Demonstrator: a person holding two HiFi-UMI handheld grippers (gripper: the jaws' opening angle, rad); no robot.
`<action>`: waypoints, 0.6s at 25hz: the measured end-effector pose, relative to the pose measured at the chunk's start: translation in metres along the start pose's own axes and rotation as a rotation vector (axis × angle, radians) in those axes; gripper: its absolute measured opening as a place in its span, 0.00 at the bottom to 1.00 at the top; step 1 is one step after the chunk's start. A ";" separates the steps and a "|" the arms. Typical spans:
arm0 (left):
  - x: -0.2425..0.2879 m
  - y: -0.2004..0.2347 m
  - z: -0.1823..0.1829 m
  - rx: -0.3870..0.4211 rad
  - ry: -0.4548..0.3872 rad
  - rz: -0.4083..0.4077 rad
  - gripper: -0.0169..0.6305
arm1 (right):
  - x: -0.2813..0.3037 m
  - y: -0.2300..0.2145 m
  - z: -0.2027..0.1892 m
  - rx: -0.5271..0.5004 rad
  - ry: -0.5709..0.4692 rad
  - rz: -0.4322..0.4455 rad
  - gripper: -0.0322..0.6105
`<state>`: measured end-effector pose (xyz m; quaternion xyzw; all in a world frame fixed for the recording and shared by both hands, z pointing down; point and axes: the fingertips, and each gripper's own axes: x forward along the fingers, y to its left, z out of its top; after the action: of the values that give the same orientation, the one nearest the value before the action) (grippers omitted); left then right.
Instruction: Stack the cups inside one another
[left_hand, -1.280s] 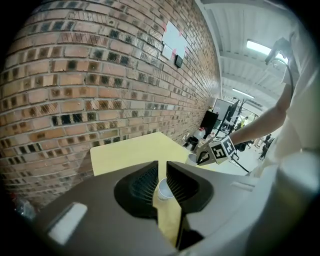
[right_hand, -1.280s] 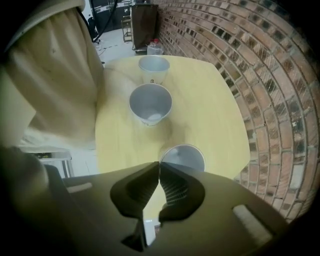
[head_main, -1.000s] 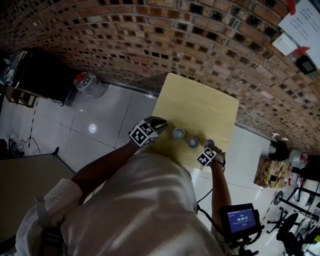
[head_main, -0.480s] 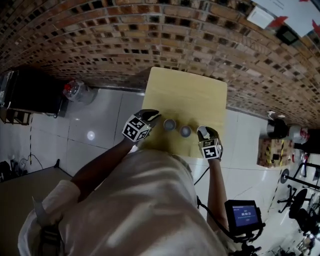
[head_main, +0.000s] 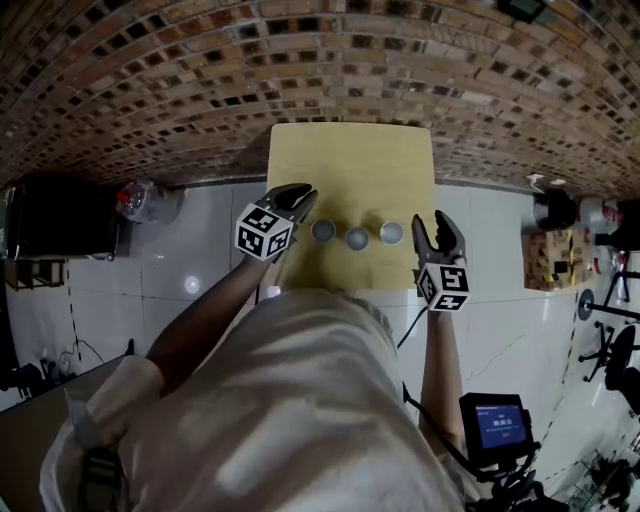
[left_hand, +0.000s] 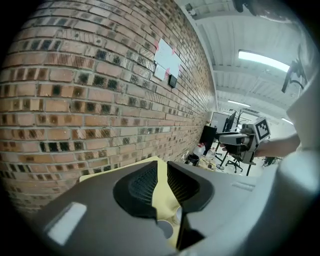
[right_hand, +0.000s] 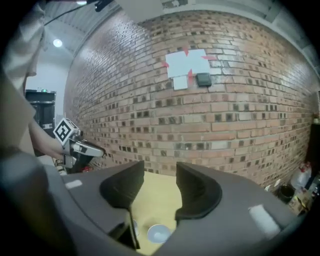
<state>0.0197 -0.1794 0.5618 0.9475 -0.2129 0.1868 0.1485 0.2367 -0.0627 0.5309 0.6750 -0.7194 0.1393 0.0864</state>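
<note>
- Now three cups (head_main: 357, 238) stand unstacked in a left-to-right row toward the near edge of the yellow table (head_main: 350, 160).
- Left gripper (head_main: 303, 192), just left of the row, is empty, with its jaws a narrow slit apart.
- Right gripper (head_main: 433, 222), right of the row, has just been opening; nothing is between its jaws.
</note>
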 end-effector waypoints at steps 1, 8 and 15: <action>0.001 -0.004 0.005 0.003 -0.009 -0.003 0.15 | -0.008 -0.005 0.005 0.009 -0.040 -0.014 0.36; 0.010 -0.031 0.003 0.031 -0.008 -0.001 0.06 | -0.044 -0.038 -0.021 0.092 -0.109 -0.072 0.35; 0.007 -0.032 -0.026 -0.077 0.006 0.061 0.13 | -0.055 -0.040 -0.061 0.107 -0.042 -0.046 0.34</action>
<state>0.0325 -0.1445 0.5810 0.9335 -0.2483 0.1858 0.1798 0.2766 0.0066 0.5743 0.6976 -0.6970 0.1616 0.0383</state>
